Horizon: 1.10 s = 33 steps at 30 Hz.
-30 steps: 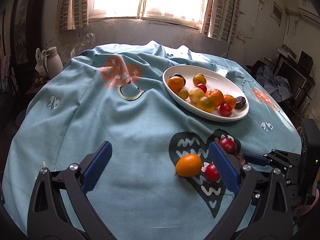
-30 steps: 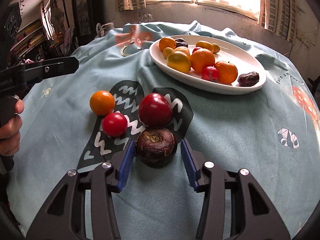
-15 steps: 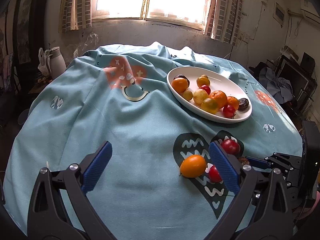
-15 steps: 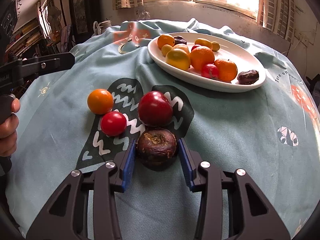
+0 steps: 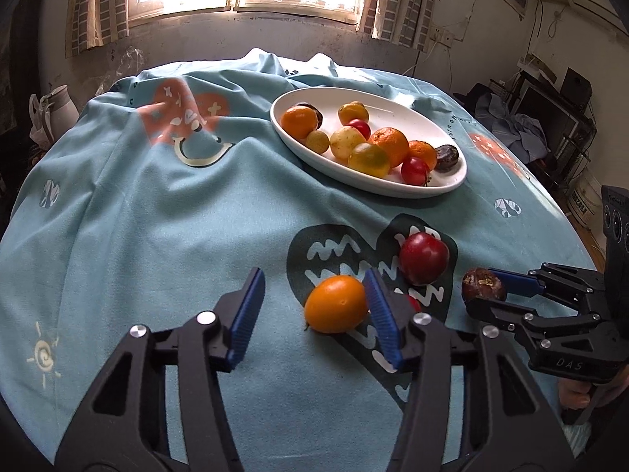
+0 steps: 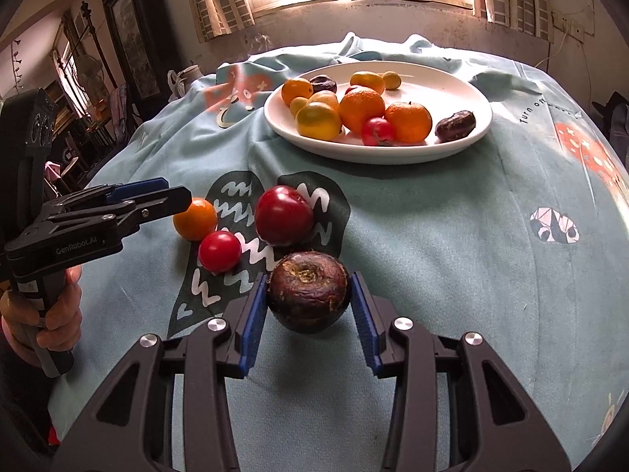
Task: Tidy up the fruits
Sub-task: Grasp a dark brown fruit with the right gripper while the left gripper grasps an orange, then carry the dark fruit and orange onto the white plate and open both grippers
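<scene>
A: Where is the dark purple fruit point(image 6: 308, 293)?
B: Between the blue pads of the right gripper point(image 6: 308, 314), pinched on both sides near the table's front edge; whether it clears the blue tablecloth point(image 6: 452, 244) is hard to tell. The gripper points toward the window, its handle low at the right in the left wrist view.
A: And the left gripper point(image 5: 314, 314)?
B: Its fingers are spread with nothing between them; the right pad lies just beside the orange fruit point(image 5: 336, 303), which sits outside the gap. A hand point(image 6: 47, 314) grips its handle.
A: What else lies loose?
B: A large red fruit point(image 6: 284, 215) and a small red fruit point(image 6: 219, 251), close together on the dark heart print.
A: The container?
B: A white oval plate point(image 6: 444, 90) farther back holds oranges, yellow fruits, small red ones and two dark ones.
</scene>
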Available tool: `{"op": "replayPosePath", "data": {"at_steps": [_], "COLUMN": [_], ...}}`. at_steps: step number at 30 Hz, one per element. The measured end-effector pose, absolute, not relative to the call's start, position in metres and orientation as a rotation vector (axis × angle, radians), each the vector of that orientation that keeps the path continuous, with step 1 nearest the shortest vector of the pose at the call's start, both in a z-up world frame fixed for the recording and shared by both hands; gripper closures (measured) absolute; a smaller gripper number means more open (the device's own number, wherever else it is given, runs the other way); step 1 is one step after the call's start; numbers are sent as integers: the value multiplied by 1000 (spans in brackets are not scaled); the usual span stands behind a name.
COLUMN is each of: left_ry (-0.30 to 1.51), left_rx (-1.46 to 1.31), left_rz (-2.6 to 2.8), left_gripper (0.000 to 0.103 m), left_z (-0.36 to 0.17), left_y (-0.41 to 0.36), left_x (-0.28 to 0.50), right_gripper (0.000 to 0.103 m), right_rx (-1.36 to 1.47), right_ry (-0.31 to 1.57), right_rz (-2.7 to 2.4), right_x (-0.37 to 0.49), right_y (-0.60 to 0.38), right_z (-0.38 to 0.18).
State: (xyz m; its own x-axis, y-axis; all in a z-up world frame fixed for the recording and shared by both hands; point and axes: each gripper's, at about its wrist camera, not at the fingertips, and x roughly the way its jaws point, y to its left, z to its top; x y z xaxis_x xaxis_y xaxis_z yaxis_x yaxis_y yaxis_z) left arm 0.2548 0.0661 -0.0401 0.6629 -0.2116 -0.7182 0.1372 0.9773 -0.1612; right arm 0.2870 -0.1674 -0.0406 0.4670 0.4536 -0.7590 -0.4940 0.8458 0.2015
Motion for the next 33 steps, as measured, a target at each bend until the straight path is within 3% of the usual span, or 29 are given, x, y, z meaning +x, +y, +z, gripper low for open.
{"op": "replayPosePath", "data": {"at_steps": [9,11,19,22,24,33], "left_ry": [873,875,893,892,888,863], "left_rx": [-34,-18,-8,-17,-10,46], "left_rz": [-223,-207,-196,-190,-202,-182], "left_gripper": [57,51,52,55,63,64], "left_z": [-53,-56,-64,-65,-65,-62], "left_y": [50,48,45,47,45,39], "left_x": [258,260,267,268,266,260], "right_gripper": [60,60,60,60,61,60], "right_rx": [-41,-41,-39,-41,-43,-7], "right_ry": [930,931,931,927,925,895], "right_rz": [586,586,583,584,581,579], "right_x": [287,287,287,287,287,282], "right_y": [-168,-169,-169,-169,-170,-178], "right_z": [-43,-43,-43,-42,-41,-35]}}
